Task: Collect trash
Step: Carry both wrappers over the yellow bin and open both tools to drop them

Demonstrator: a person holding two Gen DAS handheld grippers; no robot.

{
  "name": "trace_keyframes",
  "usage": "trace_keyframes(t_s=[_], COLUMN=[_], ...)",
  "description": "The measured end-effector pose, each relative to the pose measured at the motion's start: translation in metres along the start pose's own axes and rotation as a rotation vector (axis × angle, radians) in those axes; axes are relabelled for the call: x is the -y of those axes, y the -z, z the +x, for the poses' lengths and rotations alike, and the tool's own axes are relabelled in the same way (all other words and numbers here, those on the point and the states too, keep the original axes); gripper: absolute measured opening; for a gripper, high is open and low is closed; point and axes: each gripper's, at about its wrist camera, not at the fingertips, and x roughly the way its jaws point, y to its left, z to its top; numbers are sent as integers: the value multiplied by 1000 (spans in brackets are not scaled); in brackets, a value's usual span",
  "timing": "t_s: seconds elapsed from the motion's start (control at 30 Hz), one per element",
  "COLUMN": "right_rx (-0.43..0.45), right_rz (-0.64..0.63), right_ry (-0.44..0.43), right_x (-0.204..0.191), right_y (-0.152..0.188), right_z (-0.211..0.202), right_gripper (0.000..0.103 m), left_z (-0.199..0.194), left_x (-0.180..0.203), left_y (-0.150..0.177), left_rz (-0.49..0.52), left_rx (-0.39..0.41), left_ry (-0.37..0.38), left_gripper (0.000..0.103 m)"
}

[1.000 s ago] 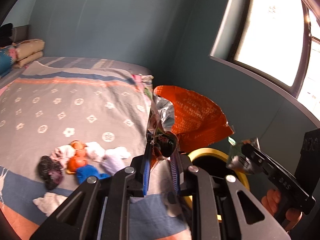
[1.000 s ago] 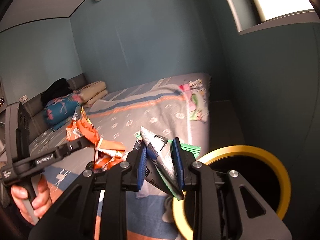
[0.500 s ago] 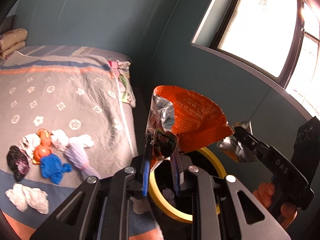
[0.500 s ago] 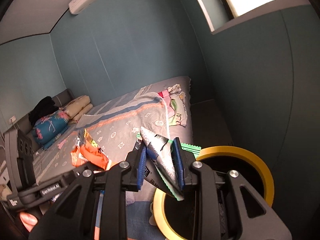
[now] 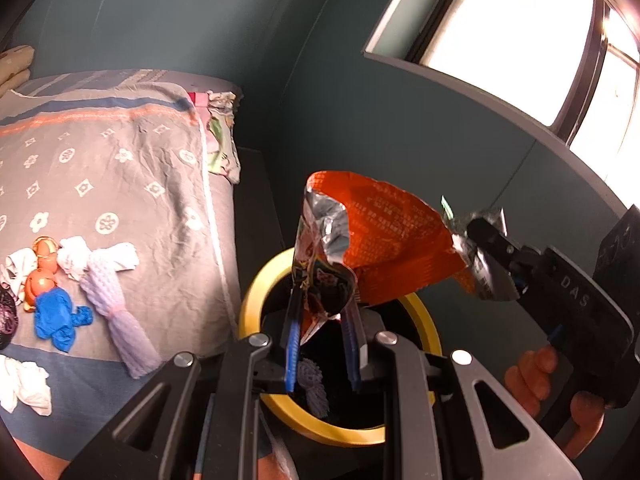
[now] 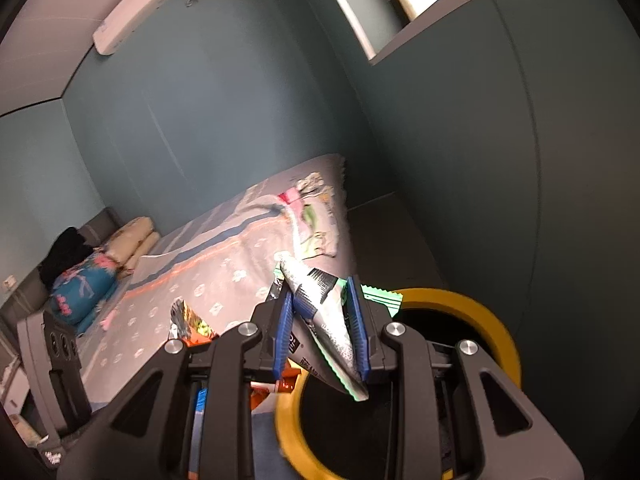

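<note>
Two grippers over the yellow-rimmed bin [image 5: 256,300], both clamped on trash. Left gripper [image 5: 322,346] pinches the bottom of an orange snack bag [image 5: 384,240], held above the bin mouth; right gripper [image 6: 320,332] squeezes a silver-green wrapper [image 6: 332,320] just above the bin rim [image 6: 492,320]. One crumpled purple item [image 5: 310,376] sits inside the bin. Bed [image 5: 120,160] touches the bin on its left side, grey patterned cover. On the bed near the bin: one lilac knit roll [image 5: 116,308], one blue bundle [image 5: 56,318], one orange bundle [image 5: 40,276], about three white cloths. Beyond the bin: teal walls, one window [image 5: 512,32], one air conditioner [image 6: 132,12] high up.
</note>
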Motion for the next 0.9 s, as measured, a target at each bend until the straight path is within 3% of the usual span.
trace_keyframes(t_s=[0.4, 0.57, 0.7, 0.9], right_rx=[-52, -77, -79, -75], right_rz=[49, 62, 66, 81], right_ry=[71, 86, 97, 107], right_x=[21, 20, 18, 17], right_y=[2, 1, 3, 4], right_z=[27, 44, 48, 51], right_gripper=[29, 37, 37, 45], left_z=[42, 52, 51, 45], left_x=[7, 4, 3, -1], left_y=[15, 21, 23, 21], left_rz=[14, 10, 8, 1], left_rx=[-84, -103, -95, -70], left_ry=[-8, 3, 5, 2], left_gripper=[17, 19, 24, 42])
